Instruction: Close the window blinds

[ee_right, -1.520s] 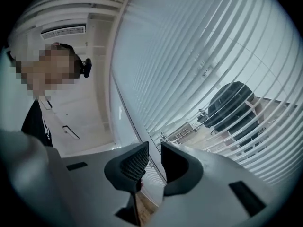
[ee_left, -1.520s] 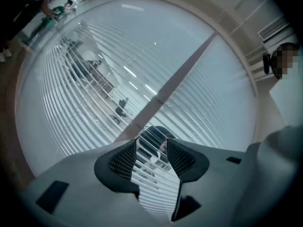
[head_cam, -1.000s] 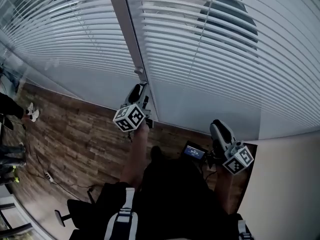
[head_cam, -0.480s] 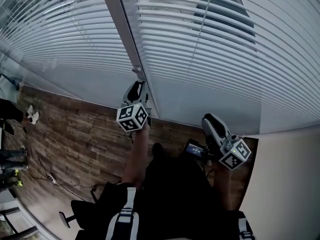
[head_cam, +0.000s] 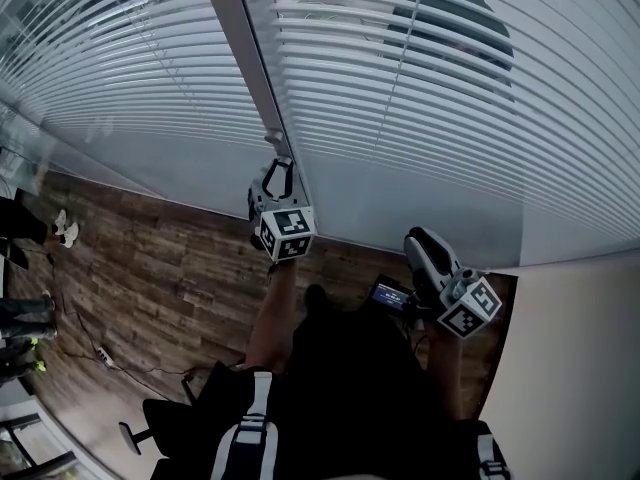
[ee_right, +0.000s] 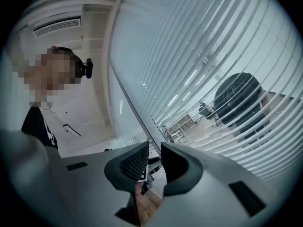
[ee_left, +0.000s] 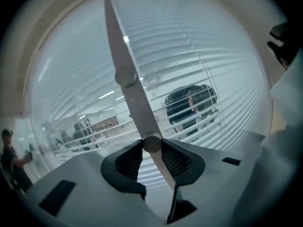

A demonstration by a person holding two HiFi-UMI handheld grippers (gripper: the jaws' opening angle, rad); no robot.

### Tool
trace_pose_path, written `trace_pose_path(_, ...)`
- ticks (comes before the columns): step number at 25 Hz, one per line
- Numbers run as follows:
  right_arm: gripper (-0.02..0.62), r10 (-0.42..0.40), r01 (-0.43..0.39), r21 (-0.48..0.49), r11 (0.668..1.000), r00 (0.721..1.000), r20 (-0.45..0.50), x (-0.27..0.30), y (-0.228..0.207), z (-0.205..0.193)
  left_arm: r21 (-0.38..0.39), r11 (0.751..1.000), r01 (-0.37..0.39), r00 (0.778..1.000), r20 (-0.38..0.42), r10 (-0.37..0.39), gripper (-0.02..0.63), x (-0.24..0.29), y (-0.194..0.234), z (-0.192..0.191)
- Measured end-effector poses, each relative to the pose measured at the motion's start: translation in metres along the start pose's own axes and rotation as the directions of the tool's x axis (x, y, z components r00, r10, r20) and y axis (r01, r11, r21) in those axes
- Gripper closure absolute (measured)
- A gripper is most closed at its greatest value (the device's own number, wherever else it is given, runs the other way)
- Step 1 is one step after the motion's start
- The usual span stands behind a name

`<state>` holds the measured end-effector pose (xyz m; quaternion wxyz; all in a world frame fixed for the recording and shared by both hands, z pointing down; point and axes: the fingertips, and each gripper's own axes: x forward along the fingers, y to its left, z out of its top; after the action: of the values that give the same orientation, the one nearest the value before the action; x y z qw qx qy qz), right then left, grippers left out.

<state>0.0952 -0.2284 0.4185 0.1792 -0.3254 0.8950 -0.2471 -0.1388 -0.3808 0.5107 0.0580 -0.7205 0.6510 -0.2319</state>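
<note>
— Well, where are the white horizontal-slat window blinds [head_cam: 450,88]?
— Hanging across the glass straight ahead, in two panels either side of a grey upright window post [head_cam: 243,38]. The slats lie flat enough that dark shapes show through the gaps between them.
— And the left gripper [head_cam: 277,170]?
— Raised to the foot of that post. In the left gripper view its fingers [ee_left: 129,162] have just been closing. They now clamp the round end cap of the pale grey tilt wand [ee_left: 151,144], which runs up and away from them to a small collar.
— How does the cap sit?
— Between the two ribbed black pads, touching both.
— What about the right gripper [head_cam: 417,238]?
— Lower and to the right, pointing toward the window, well apart from the wand. Its fingers [ee_right: 132,164] stand a narrow gap apart with nothing between them. Brown wood-plank floor [head_cam: 150,258] shows through the gap.
</note>
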Motion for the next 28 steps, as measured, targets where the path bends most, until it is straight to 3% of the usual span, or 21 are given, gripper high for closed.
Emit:
trace_pose_path(2, 0.530, 0.005, -0.005, -0.001, 1.000, 1.000, -0.002, 0.001, 0.005, 0.003, 0.088, 0.996, -0.025, 1.000, -0.016, 0.026, 0.471, -0.002, 0.001, 0.004)
trace_pose_path(3, 0.529, 0.007, -0.007, -0.001, 1.000, 1.000, -0.004, 0.002, 0.006, 0.002, 0.074, 0.997, -0.020, 1.000, -0.012, 0.021, 0.471, -0.002, 0.001, 0.004)
trace_pose_path(5, 0.529, 0.011, -0.011, -0.002, 1.000, 1.000, -0.006, 0.002, 0.007, -0.001, -0.082, 0.996, 0.033, 0.999, 0.023, -0.031, 0.471, -0.001, 0.000, 0.003)
trace_pose_path(6, 0.529, 0.011, -0.011, -0.002, 1.000, 1.000, -0.007, 0.002, 0.008, 0.000, -0.195, 0.978, 0.078, 0.996, 0.053, -0.069, 0.470, -0.002, 0.000, 0.005)
trace_pose_path(7, 0.529, 0.012, -0.012, -0.003, 1.000, 1.000, -0.007, 0.002, 0.009, 0.000, -0.307, 0.944, 0.124, 0.991, 0.084, -0.103, 0.467, -0.002, -0.001, 0.007)
trace_pose_path(9, 0.529, 0.012, -0.012, -0.004, 1.000, 1.000, -0.009, 0.003, 0.011, 0.002, -0.489, 0.851, 0.191, 0.981, 0.132, -0.143, 0.450, -0.005, -0.001, 0.008)
trace_pose_path(11, 0.529, 0.013, -0.013, -0.006, 1.000, 1.000, -0.008, 0.002, 0.013, 0.001, -0.605, 0.765, 0.218, 0.975, 0.168, -0.146, 0.436, -0.007, 0.001, 0.004)
trace_pose_path(12, 0.529, 0.013, -0.013, -0.006, 1.000, 1.000, -0.006, 0.001, 0.012, -0.001, -0.640, 0.734, 0.227, 0.973, 0.188, -0.138, 0.434, -0.008, 0.003, 0.002)
trace_pose_path(15, 0.529, 0.010, -0.010, -0.004, 1.000, 1.000, -0.002, 0.000, 0.008, -0.006, -0.697, 0.668, 0.261, 0.961, 0.253, -0.111, 0.436, -0.008, 0.008, 0.003)
trace_pose_path(17, 0.529, 0.005, -0.005, -0.003, 1.000, 1.000, -0.001, -0.001, 0.009, -0.004, -0.710, 0.651, 0.268, 0.959, 0.263, -0.108, 0.437, -0.006, 0.012, 0.008)
trace_pose_path(19, 0.530, 0.001, -0.001, -0.003, 1.000, 1.000, 0.002, -0.002, 0.010, -0.001, -0.703, 0.664, 0.256, 0.963, 0.246, -0.111, 0.469, -0.006, 0.013, 0.010)
trace_pose_path(20, 0.529, -0.001, 0.001, -0.004, 1.000, 1.000, 0.003, -0.003, 0.011, 0.000, -0.688, 0.682, 0.246, 0.966, 0.234, -0.112, 0.469, -0.006, 0.013, 0.011)
trace_pose_path(25, 0.529, -0.008, 0.008, -0.008, 1.000, 1.000, 0.007, -0.005, 0.011, 0.001, -0.492, 0.855, 0.162, 0.984, 0.142, -0.104, 0.472, -0.006, 0.010, 0.012)
trace_pose_path(28, 0.529, -0.009, 0.009, -0.011, 1.000, 1.000, 0.009, -0.006, 0.011, 0.002, -0.342, 0.934, 0.105, 0.993, 0.094, -0.077, 0.472, -0.004, 0.008, 0.011)
